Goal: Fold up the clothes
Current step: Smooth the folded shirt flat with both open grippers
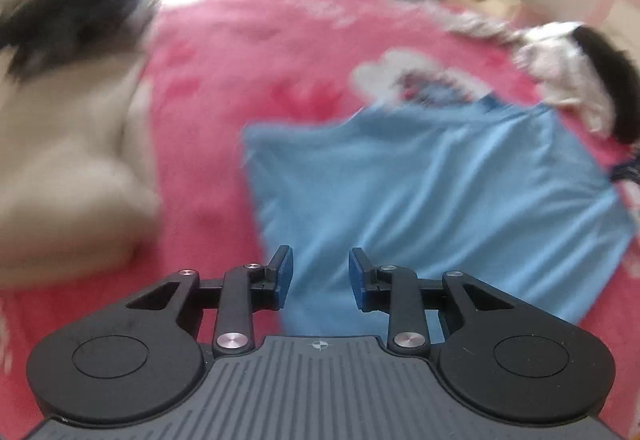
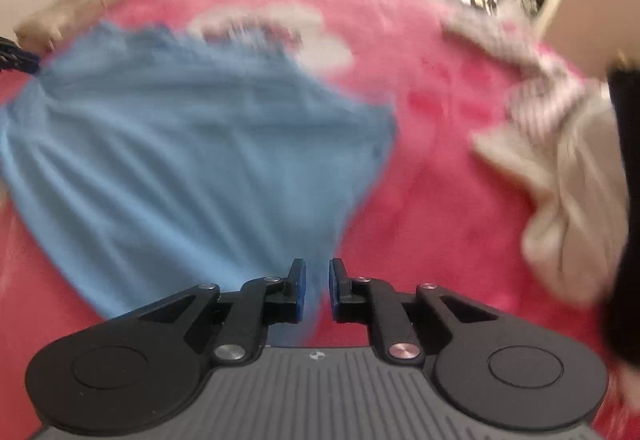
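A light blue garment (image 1: 432,192) lies spread flat on a pink fleece blanket (image 1: 248,52) that covers the bed, and everything else is placed here by reference to that garment. From the left wrist view, the left gripper (image 1: 321,278) hangs over the garment's near edge with a clear gap between its blue-padded fingers (image 1: 285,272); blue cloth shows through the gap, but the pads grip nothing. From the right wrist view, the right gripper (image 2: 317,290) stands at the garment's near right tip, its fingers (image 2: 299,290) drawn close with only a thin slit between them; a narrow tongue of the blue cloth runs into that slit, but blur hides whether the pads pinch it, so I cannot tell if it is held. A white cloud-shaped print (image 1: 404,74) on the blanket peeks out past the garment's far edge in both views. Only the left view shows the beige cushion-like shape (image 1: 68,168) well left of the garment, with a dark blurred mass (image 1: 76,16) behind it, and a white-and-black heap (image 1: 568,76) at the garment's far right corner. Only the right view shows a crumpled cream cloth (image 2: 568,184) well right of the garment, a striped piece of cloth (image 2: 532,100) just beyond that, and a dark object (image 2: 628,208) at the frame's right edge.
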A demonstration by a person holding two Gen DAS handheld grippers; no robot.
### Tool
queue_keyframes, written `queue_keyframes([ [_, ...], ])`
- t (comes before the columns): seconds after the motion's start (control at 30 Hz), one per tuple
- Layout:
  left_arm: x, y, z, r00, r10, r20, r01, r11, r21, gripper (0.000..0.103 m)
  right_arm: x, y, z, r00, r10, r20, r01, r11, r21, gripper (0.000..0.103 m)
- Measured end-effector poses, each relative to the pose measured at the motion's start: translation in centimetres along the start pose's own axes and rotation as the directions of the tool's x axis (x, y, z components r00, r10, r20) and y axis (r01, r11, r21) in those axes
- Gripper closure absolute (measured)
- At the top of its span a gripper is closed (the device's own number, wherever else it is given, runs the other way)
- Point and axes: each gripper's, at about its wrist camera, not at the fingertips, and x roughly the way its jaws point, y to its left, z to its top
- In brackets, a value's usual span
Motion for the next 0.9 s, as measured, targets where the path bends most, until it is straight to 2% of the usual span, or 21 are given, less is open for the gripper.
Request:
queue_keyframes([
  [0.03,0.8,-1.1,0.8,0.999,-0.048,0.018,0.047,0.998,0.029,0.072,0.6,1.0,1.3,0.999,0.039,0.033,-0.039,0.999,-0.009,0.09],
  [0.1,4.2,-3.5,2.1,0.99,-0.144,-0.01,0.144,0.987,0.069,0.072,2.4,3.3,3.5,0.989,0.127,0.076,-0.123,0.991,-0.059,0.09],
  [0.13,5.7,-4.5,2.3,0.987,-0.159,-0.03,0.162,0.982,0.101,0.072,3.2,4.3,4.1,0.984,0.156,0.08,-0.148,0.984,-0.095,0.09],
  [0.2,7.6,-4.7,1.9,0.99,-0.13,-0.053,0.137,0.976,0.168,0.072,5.2,5.2,4.3,0.982,0.178,0.059,-0.168,0.976,-0.14,0.092],
  [0.23,8.0,-3.9,1.7,0.991,-0.121,-0.053,0.128,0.975,0.179,0.076,6.0,4.9,4.0,0.984,0.17,0.046,-0.162,0.976,-0.148,0.094],
  [0.27,8.4,-3.2,1.5,0.992,-0.111,-0.053,0.119,0.974,0.191,0.076,6.2,3.9,3.4,0.988,0.148,0.035,-0.141,0.979,-0.145,0.094],
  [0.33,7.2,0.1,1.6,0.999,-0.026,-0.045,0.03,0.994,0.104,0.076,5.7,0.5,2.1,0.994,0.102,0.023,-0.101,0.993,-0.053,0.096],
  [0.4,5.7,3.5,1.7,0.997,0.074,-0.036,-0.073,0.997,0.02,0.075,4.5,-3.0,1.1,0.999,0.035,0.005,-0.035,0.999,0.035,0.096],
  [0.43,5.0,4.4,1.9,0.995,0.098,-0.03,-0.098,0.995,0.004,0.075,3.9,-4.3,0.8,1.0,0.003,0.0,-0.003,0.998,0.066,0.095],
  [0.47,4.3,4.5,2.3,0.996,0.087,-0.014,-0.087,0.996,0.006,0.075,3.1,-5.1,0.8,1.0,-0.022,0.003,0.022,0.996,0.09,0.09],
  [0.5,3.7,4.3,2.6,0.998,0.068,0.004,-0.068,0.998,0.01,0.075,2.5,-5.7,1.2,0.999,-0.029,0.019,0.027,0.993,0.111,0.091],
  [0.6,3.9,1.2,4.3,0.997,-0.056,0.052,0.052,0.996,0.074,0.073,3.2,-3.6,3.9,0.992,0.074,0.107,-0.082,0.993,0.082,0.091],
  [0.7,7.4,-2.4,5.0,0.986,-0.165,0.008,0.162,0.977,0.136,0.072,6.0,0.2,6.4,0.975,0.183,0.13,-0.181,0.983,-0.024,0.091],
  [0.73,8.5,-3.2,4.9,0.986,-0.167,-0.02,0.167,0.973,0.161,0.072,7.2,0.9,6.7,0.975,0.189,0.12,-0.184,0.982,-0.049,0.092],
  [0.8,10.2,-2.9,4.0,0.994,-0.094,-0.054,0.104,0.969,0.225,0.074,9.0,0.7,6.7,0.983,0.158,0.097,-0.15,0.985,-0.084,0.096],
  [0.87,9.5,-0.1,3.9,0.995,-0.099,-0.034,0.103,0.985,0.139,0.074,9.3,-2.4,6.2,0.989,0.109,0.102,-0.108,0.994,-0.019,0.097],
  [0.9,9.0,1.2,4.0,0.998,-0.055,-0.029,0.057,0.994,0.094,0.075,8.9,-3.9,6.1,0.991,0.085,0.099,-0.088,0.996,0.026,0.102],
])
